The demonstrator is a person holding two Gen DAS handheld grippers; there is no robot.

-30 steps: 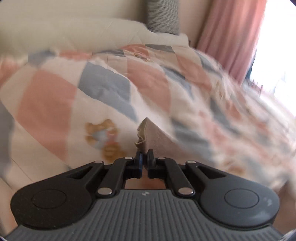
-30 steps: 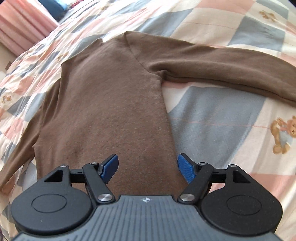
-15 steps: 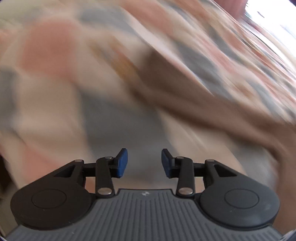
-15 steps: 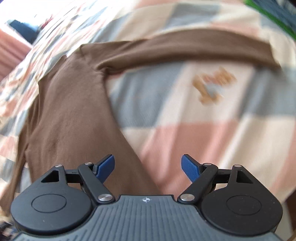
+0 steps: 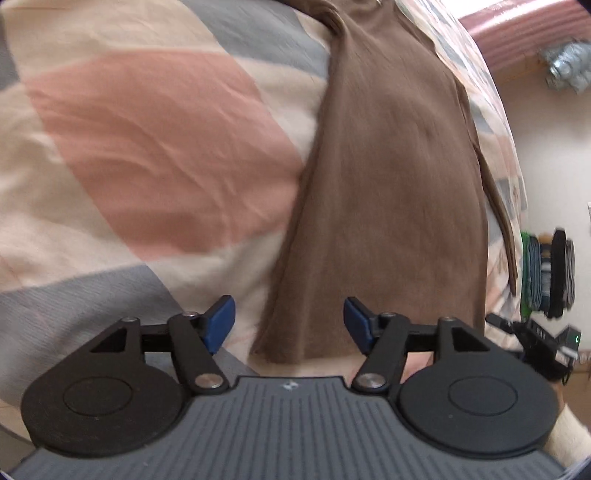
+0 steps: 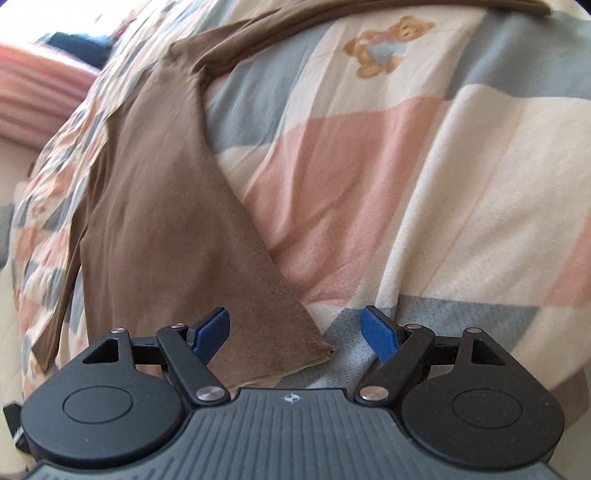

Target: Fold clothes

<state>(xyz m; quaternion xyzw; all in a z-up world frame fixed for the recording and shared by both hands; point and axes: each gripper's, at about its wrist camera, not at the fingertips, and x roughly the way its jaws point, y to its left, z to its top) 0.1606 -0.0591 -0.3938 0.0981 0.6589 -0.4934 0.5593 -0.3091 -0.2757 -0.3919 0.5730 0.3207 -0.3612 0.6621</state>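
Both grippers have dropped toward the near hem of the shirt since half a second ago; the left one, clenched on a sleeve end a second ago, has let go and turned toward the body of the garment.

Left gripper (image 5: 289, 325): released, jaws spread wide, nothing between the blue pads (image 5: 218, 323). It hangs over the lower left corner of the shirt (image 5: 391, 177), with the hem edge lying between the pads. Whether a pad touches the cloth cannot be told.

Right gripper (image 6: 295, 334): likewise released, jaws wide, empty. The lower right hem corner (image 6: 325, 350) of the shirt (image 6: 159, 206) sits between its pads.

Shirt: brown, long-sleeved, spread flat on the quilt (image 5: 147, 140). One sleeve (image 6: 332, 14) stretches sideways across the quilt (image 6: 424, 166), past a printed bear (image 6: 388, 44). The other sleeve (image 5: 495, 192) lies alongside the body.

Quilt: checked pink, grey and cream. A pink curtain (image 6: 33, 88) hangs beyond it.
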